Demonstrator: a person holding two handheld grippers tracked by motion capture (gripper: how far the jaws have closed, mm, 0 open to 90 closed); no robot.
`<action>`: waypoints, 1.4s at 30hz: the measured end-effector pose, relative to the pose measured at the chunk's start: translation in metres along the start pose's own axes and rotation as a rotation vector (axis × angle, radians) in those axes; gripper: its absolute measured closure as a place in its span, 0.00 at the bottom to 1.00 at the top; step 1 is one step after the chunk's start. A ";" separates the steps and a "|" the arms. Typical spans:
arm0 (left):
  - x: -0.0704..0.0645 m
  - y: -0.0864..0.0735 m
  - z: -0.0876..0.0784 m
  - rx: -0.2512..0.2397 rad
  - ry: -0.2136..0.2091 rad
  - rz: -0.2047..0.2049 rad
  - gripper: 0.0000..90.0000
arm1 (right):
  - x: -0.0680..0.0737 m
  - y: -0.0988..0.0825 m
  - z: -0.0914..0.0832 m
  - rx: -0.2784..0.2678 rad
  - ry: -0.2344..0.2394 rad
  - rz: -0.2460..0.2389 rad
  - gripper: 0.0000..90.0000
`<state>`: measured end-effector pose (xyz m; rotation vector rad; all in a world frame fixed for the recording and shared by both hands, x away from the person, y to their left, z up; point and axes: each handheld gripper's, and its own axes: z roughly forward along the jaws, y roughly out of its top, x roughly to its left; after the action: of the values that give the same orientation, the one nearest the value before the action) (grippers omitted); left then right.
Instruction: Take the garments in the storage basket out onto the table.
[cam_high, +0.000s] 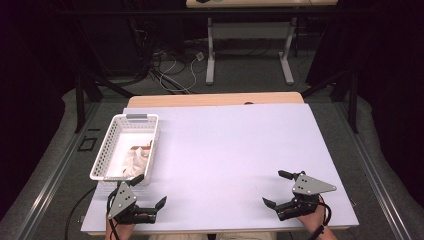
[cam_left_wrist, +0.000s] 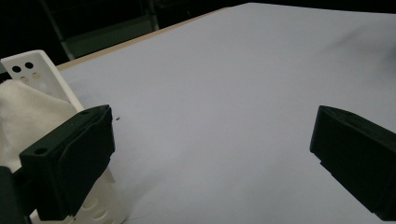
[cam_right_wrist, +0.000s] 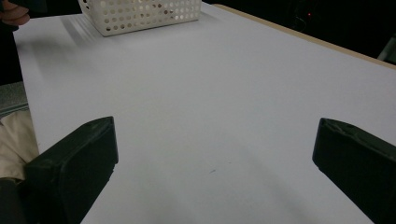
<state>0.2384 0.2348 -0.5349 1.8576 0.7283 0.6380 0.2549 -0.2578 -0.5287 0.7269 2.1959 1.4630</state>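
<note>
A white basket (cam_high: 111, 145) with holes in its walls stands at the left side of the table (cam_high: 235, 150), which is covered by a pale sheet. Inside the basket lies a crumpled white cloth (cam_high: 136, 159), bunched toward the near end, with a small brownish patch at its far edge.

The left gripper (cam_high: 150, 192) rests at the near left corner of the table, just beside the near end of the basket. Its jaws stand wide apart with nothing between them. One jaw sits right at the basket's near right corner; whether it touches the wall cannot be told. In the left gripper view the cloth (cam_left_wrist: 25, 116) bulges up behind the left-hand jaw, next to the basket's white wall (cam_left_wrist: 39, 70).

The right gripper (cam_high: 276, 189) rests at the near right side of the table, well apart from the basket, held in a hand (cam_high: 311, 218) at the near edge. Its jaws are also spread wide and empty, over bare table. In the right gripper view the basket (cam_right_wrist: 144, 14) shows at the far end of the sheet.
</note>
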 end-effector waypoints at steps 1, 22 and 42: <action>0.000 0.000 0.000 0.002 -0.002 -0.009 0.00 | 0.000 0.000 0.000 0.001 -0.001 0.000 0.00; 0.008 0.012 -0.007 0.070 -0.030 -0.049 0.00 | 0.002 0.000 0.001 0.007 0.005 -0.001 0.00; 0.030 0.017 -0.010 0.101 -0.023 -0.082 0.00 | 0.003 0.000 0.001 0.001 0.030 0.018 0.00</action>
<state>0.2551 0.2576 -0.5123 1.9131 0.8301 0.5356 0.2531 -0.2547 -0.5291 0.7318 2.2179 1.4916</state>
